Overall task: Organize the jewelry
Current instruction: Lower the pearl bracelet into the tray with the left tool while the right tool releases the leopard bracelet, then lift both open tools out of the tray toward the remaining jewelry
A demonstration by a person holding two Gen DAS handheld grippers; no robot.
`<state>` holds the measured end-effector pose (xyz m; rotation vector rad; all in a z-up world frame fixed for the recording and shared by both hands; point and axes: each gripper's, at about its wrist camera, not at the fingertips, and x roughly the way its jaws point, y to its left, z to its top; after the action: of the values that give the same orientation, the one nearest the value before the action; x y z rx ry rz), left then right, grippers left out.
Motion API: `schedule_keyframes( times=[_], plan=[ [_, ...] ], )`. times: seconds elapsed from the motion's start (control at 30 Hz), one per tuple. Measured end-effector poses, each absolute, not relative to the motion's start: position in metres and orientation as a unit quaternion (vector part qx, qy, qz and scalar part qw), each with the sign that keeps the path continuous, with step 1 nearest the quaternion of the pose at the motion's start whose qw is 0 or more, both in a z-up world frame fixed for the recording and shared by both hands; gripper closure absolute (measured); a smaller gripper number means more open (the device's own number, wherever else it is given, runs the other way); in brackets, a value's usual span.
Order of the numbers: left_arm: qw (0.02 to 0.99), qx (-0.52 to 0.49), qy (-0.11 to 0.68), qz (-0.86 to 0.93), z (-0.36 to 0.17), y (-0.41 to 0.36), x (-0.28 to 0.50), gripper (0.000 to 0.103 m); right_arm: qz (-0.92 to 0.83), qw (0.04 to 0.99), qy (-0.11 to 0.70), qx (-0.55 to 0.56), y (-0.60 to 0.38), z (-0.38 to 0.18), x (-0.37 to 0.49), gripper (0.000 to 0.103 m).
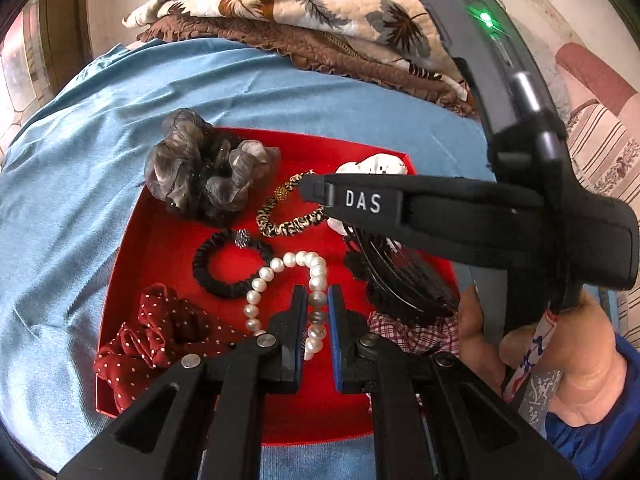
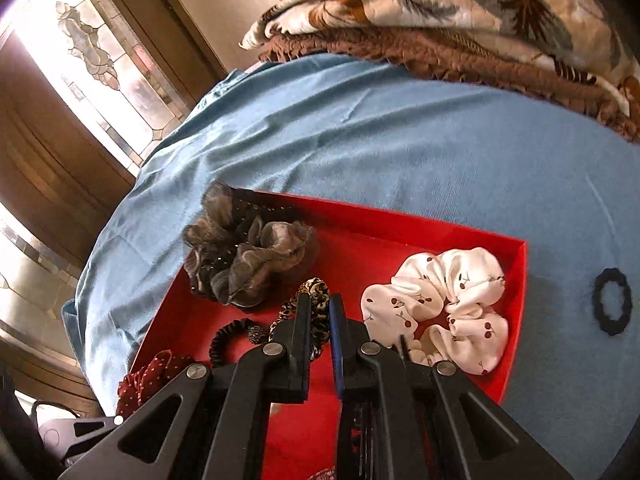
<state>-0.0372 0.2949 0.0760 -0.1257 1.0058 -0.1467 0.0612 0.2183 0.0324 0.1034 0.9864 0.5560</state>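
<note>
Pearl bracelet [image 1: 280,280] lies in the red tray [image 1: 360,148]; we see a few of its beads between the narrowly parted fingers of the left gripper [image 1: 318,300], contact unclear. Right gripper [image 2: 320,308] hangs over the tray, jaws a slit apart, the leopard hair tie [image 2: 318,292] at its tips. Beyond: grey scrunchie [image 2: 244,256], cherry-print scrunchie [image 2: 440,296]. Farther right, a black hair tie [image 2: 612,306] sits on the blue cloth [image 2: 360,140].

A blue cloth [image 2: 400,152] is spread over the surface, and a leaf-printed quilt [image 2: 460,4] with a brown ruffled border is piled along its far edge. A leaded-glass window [image 2: 92,56] set in dark wood panelling is seen beyond the left edge, brightly lit by daylight. Striped upholstery [image 1: 600,148] is glimpsed at the right.
</note>
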Motion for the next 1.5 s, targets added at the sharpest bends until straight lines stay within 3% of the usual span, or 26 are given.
schedule_keyframes(
  times=[0.3,0.37,0.47,0.93,1.5],
  plan=[
    [0.875,-0.052,0.478,-0.058,0.076,0.295,-0.036,0.093,0.269,0.84,0.469,0.049,0.222,0.033,0.065,0.092],
    [0.876,-0.052,0.477,-0.059,0.076,0.296,-0.036,0.089,0.27,0.841,0.467,0.05,0.222,0.036,0.064,0.092],
    [0.88,-0.049,0.47,-0.054,0.079,0.296,-0.037,0.066,0.271,0.843,0.462,0.054,0.22,0.042,0.064,0.088],
    [0.9,-0.005,0.434,-0.033,0.092,0.286,-0.047,0.045,0.242,0.868,0.43,0.063,0.191,0.076,0.051,0.066],
    [0.911,0.051,0.41,0.015,0.095,0.274,-0.052,0.042,0.134,0.892,0.426,0.066,0.053,0.08,0.002,0.059]
  ],
)
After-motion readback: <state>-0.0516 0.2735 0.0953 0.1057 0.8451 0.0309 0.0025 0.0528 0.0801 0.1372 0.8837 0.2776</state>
